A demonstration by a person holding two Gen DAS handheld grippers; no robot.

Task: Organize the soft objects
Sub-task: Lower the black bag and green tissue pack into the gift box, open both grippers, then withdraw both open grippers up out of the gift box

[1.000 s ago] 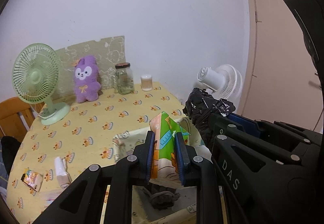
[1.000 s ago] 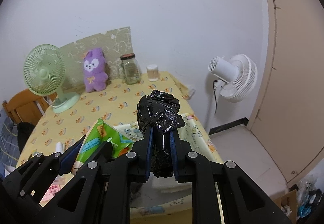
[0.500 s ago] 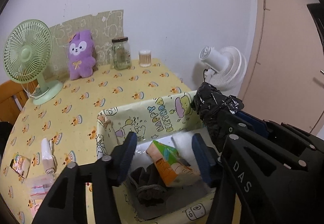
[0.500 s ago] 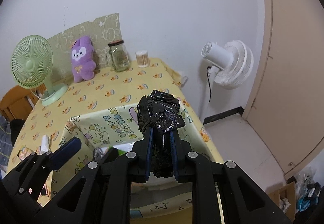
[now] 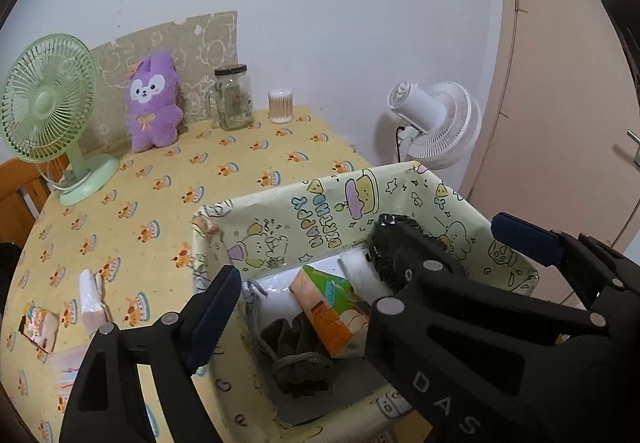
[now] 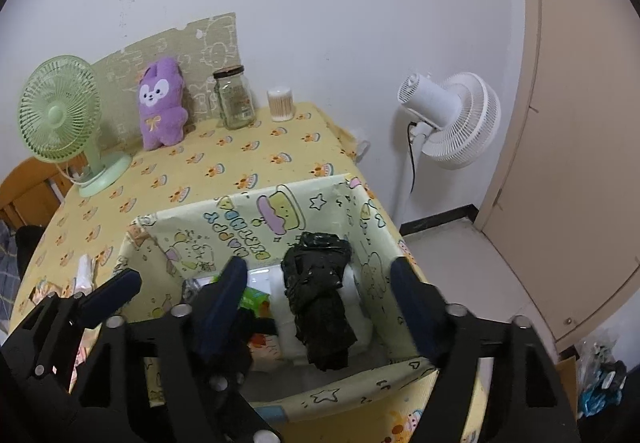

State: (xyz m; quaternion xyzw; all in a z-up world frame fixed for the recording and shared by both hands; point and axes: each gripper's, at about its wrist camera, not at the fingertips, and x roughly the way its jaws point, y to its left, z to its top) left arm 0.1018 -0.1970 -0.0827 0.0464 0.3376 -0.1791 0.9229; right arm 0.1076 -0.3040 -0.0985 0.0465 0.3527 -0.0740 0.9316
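Observation:
A yellow cartoon-print box (image 5: 288,211) stands at the table's near right; it also shows in the right wrist view (image 6: 256,211). Inside lie an orange-green tissue pack (image 5: 326,309), a dark drawstring pouch (image 5: 298,353), white rolls (image 6: 356,295) and a black plastic bag bundle (image 6: 320,295). My left gripper (image 5: 304,299) is open and empty above the box. My right gripper (image 6: 320,291) is open, its jaws on either side of the black bundle, which rests in the box. A purple plush (image 5: 154,99) sits at the back.
A green desk fan (image 5: 44,103), a glass jar (image 5: 234,97) and a cotton-swab tub (image 5: 280,106) stand along the wall. Small tissue packs (image 5: 92,297) lie at the table's left front. A white floor fan (image 6: 452,119) and a door are to the right.
My left gripper opened and dropped the orange-green tissue pack into the box. My right gripper then opened and let go of the black bundle, which now rests in the box.

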